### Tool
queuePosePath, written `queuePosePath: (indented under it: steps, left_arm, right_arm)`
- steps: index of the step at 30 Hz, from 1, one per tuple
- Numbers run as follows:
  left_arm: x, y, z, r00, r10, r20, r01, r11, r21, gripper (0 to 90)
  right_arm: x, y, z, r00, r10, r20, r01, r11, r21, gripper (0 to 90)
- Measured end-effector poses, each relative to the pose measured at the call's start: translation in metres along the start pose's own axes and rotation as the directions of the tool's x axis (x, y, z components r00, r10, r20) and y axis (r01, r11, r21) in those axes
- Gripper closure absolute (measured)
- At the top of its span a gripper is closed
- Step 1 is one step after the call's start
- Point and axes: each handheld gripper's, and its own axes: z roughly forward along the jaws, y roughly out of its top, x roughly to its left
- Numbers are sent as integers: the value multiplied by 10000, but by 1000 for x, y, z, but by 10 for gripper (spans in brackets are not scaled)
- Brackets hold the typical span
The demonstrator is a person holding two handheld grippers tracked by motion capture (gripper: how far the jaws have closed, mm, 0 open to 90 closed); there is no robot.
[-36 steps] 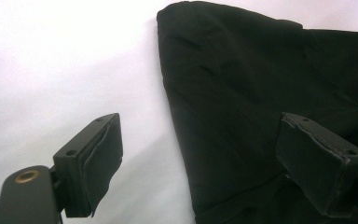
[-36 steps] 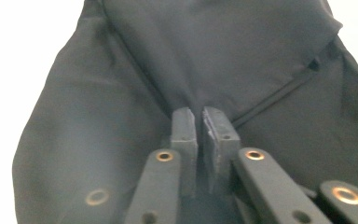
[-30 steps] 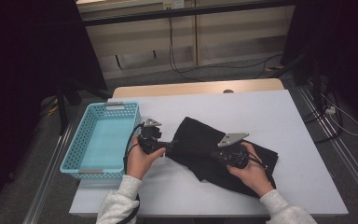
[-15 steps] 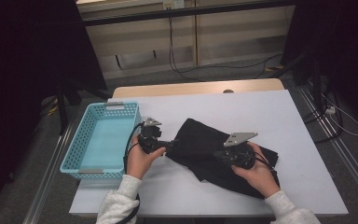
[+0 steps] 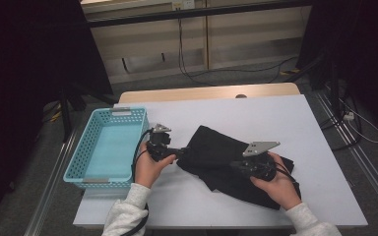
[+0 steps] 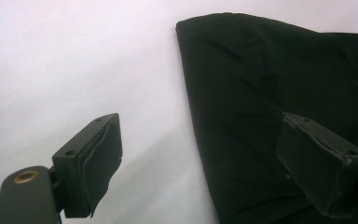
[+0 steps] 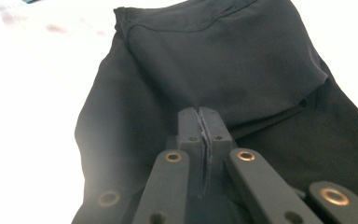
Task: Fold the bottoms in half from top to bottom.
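A black cloth [image 5: 226,152] lies crumpled and partly folded on the white table [image 5: 256,113]. My left gripper [image 5: 181,151] is at the cloth's left edge. In the left gripper view that gripper [image 6: 205,140] is open, with one jaw over bare table and the other over the cloth [image 6: 261,84], whose edge runs between them. My right gripper [image 5: 236,165] rests over the middle of the cloth, pointing left. Its jaws [image 7: 199,116] are pressed together above the cloth [image 7: 223,51], and I see no fabric between them.
An empty light-blue plastic basket [image 5: 86,147] stands at the table's left edge, just left of my left hand. A wooden strip [image 5: 206,92] runs along the far side of the table. Cables lie on the floor beyond.
My right gripper has shifted a little to the right over the cloth. The left gripper and the cloth have stayed put.
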Motion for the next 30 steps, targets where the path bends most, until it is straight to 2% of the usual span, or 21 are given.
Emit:
queuePosePath:
  steps: [1, 5, 15, 30]
  left_arm:
    - [0, 1, -1, 9999, 102, 17, -102, 9999, 124, 146]
    - [-1, 2, 2, 10000, 52, 9, -52, 10000, -27, 145]
    - [0, 4, 3, 9999, 125, 42, -126, 9999, 110, 143]
    - [-2, 6, 5, 9999, 108, 135, -108, 9999, 45, 142]
  right_arm:
    - [0, 0, 0, 10000, 4, 6, -4, 10000, 8, 892]
    - [0, -3, -3, 10000, 44, 36, -44, 10000, 9, 892]
    - [-3, -8, -11, 9994, 332, 41, -332, 9994, -103, 892]
    - [-2, -15, -21, 9994, 340, 73, -340, 9994, -57, 892]
